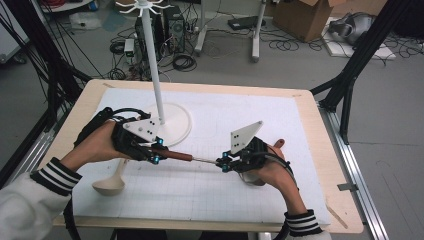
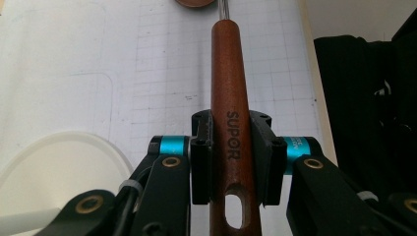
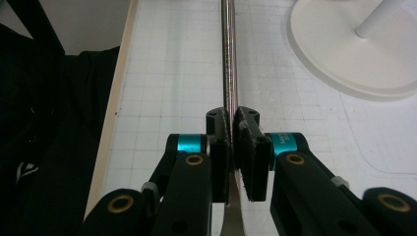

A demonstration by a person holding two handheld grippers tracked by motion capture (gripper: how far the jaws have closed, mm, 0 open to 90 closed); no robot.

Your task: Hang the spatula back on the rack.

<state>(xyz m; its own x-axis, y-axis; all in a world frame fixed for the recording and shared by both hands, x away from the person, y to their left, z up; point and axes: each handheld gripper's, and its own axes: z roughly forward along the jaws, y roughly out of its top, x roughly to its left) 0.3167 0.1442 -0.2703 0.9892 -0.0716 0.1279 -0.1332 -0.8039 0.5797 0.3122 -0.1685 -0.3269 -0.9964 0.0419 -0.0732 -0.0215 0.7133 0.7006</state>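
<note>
Holding a wooden-handled utensil (image 1: 179, 156) level above the tabletop (image 1: 320, 150) — left gripper (image 1: 155, 150) clamped on its handle, right gripper (image 1: 223, 163) pinching its steel shaft — we judge a handover under way (rack (image 1: 156, 75) just behind). Next: release the right gripper, then hang the utensil by its slot.

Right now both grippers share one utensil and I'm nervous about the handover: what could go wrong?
1. The right gripper pinches only the thin, shiny metal shaft; it could slip or twist there.
2. The left gripper clamps the wooden handle; pulling unevenly could bend the shaft or jerk it loose.
3. The white stand is close behind and the ladle lies below the left hand; a swing might hit them.
</note>
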